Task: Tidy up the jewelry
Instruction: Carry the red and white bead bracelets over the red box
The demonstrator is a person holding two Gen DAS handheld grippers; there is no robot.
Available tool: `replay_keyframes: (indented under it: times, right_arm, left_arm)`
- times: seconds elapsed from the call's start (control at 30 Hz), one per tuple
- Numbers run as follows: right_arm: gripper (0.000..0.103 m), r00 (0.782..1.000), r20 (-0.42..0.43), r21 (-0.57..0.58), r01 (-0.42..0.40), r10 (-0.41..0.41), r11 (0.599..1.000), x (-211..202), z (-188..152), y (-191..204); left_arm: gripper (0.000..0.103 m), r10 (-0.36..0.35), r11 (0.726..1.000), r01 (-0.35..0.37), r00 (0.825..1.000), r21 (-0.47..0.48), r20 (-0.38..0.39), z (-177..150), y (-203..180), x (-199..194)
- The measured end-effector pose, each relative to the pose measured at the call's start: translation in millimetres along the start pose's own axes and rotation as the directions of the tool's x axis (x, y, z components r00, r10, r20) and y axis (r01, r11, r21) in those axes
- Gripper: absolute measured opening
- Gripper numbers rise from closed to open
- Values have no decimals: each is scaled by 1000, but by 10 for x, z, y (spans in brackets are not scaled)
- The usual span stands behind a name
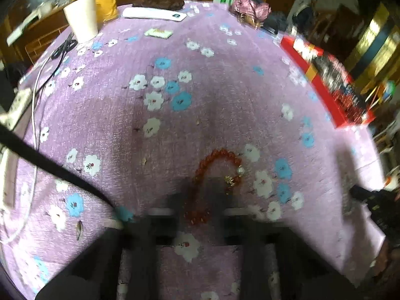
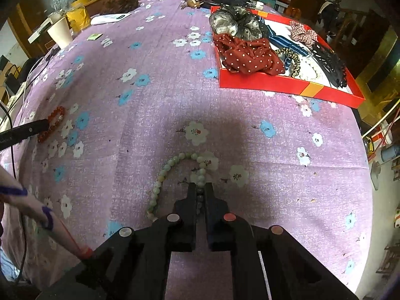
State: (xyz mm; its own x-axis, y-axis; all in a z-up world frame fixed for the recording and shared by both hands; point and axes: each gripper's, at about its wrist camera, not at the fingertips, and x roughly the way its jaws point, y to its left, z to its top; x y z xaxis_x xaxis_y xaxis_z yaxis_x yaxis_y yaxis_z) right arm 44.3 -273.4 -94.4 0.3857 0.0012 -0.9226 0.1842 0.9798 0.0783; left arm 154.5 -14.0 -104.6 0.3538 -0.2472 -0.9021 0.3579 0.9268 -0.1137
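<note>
Right wrist view: right tool clamped on pale-green bead bracelet, well short of red box; limp, slippery, so pinch across strand. Left tool blurred; closed per reading, over red bead bracelet.

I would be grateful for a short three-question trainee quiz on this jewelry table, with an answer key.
1. True or false: the right tool is closed on the pale green bead bracelet.
2. Multiple choice: the red bead bracelet lies A) inside the red tray, B) on the purple floral tablecloth by the left tool, C) in the paper cup.
3. Fill in: the dotted dark red scrunchie sits in the ____ tray.

Key
1. True; its fingers pinch the strand.
2. B; it rests on the tablecloth, apart from the red tray and the paper cup.
3. red.
</note>
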Motion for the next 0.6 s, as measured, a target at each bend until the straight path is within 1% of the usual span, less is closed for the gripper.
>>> replay_keyframes:
  times: [0.03,0.1,0.23,0.4,0.5,0.6]
  right_arm:
    - [5,1000,4,19,-16,16,1000,-5,5,-10]
    - [5,998,16,66,-57,56,996,-43,26,-48]
    - [5,990,68,125,-130,122,984,-271,66,-114]
    - [5,980,137,149,-166,146,975,-615,62,-141]
    - [5,977,156,164,-172,146,971,-728,30,-137]
    - [5,978,159,166,-163,137,972,-789,-4,-124]
  left_arm:
    - [7,4,1000,-4,1000,1,-6,8,-18,-2]
    - [7,-23,1000,23,1000,-16,-13,23,-22,-39]
    - [7,-70,997,71,997,-38,35,56,-19,-328]
    - [7,-134,990,137,984,-19,119,108,-107,-827]
    - [7,-161,987,164,975,-2,156,108,-185,-1068]
    - [7,-183,983,183,968,18,170,85,-246,-1212]
